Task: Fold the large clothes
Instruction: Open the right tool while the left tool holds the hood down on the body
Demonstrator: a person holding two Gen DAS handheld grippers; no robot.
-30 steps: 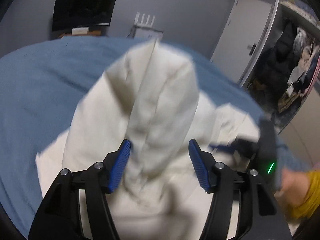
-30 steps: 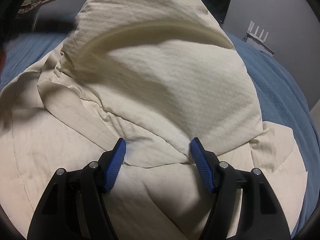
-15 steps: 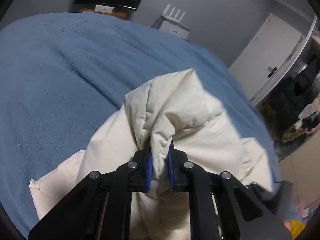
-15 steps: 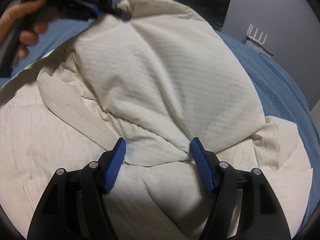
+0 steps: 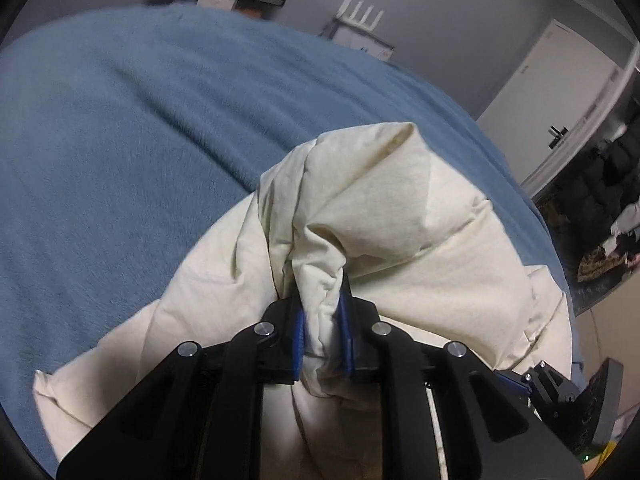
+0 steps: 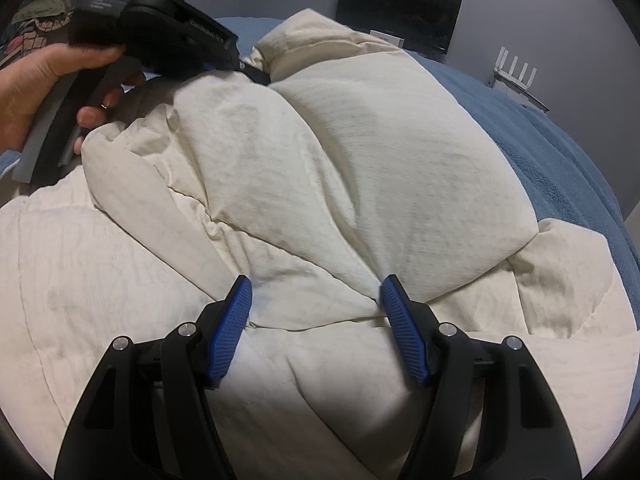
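Jacket (image 6: 360,152) (cream, puffy) on blue blanket (image 5: 120,140).

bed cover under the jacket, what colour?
Blue, plain, no pattern: the bed cover shows best in the left wrist view, beyond the cream jacket.

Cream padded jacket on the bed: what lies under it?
A blue fleece blanket shows around the cream padded jacket on every visible side. Anything else beneath is covered by the jacket.

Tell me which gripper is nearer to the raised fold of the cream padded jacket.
Left. The left gripper is clamped on the raised fold of the cream padded jacket. The right gripper hangs open over a lower part.
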